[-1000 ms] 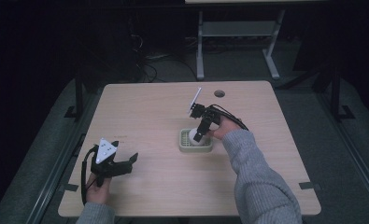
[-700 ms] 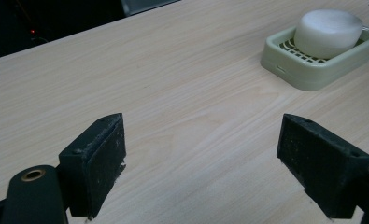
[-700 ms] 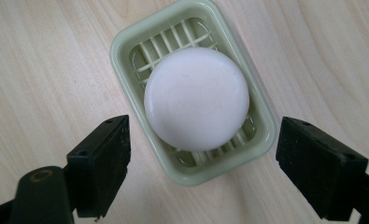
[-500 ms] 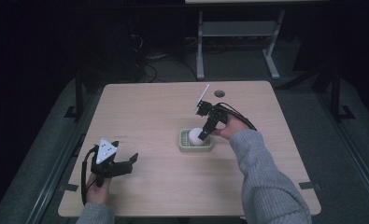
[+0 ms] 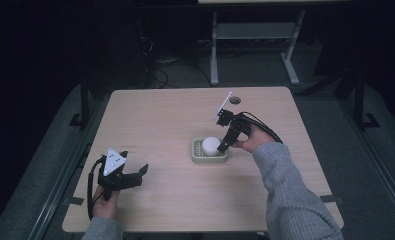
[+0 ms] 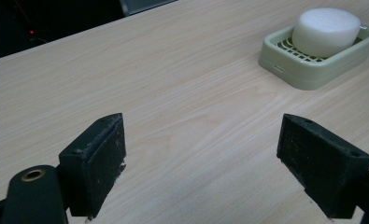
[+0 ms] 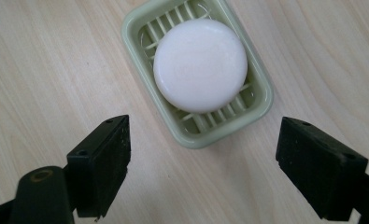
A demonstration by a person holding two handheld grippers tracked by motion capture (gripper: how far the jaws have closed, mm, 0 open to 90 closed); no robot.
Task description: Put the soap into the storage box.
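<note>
The left gripper [image 5: 135, 175] sits low near the person's body, held level, its 2 jaws spread wide. The right gripper [image 5: 224, 146] is farther out, tilted steeply downward from a bent wrist, jaws wide apart, the grey-sleeved forearm [image 5: 290, 190] stretched behind it.

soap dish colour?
Pale green dish, slatted inside, with a round white soap in it. Shows best in the right gripper view.
</note>
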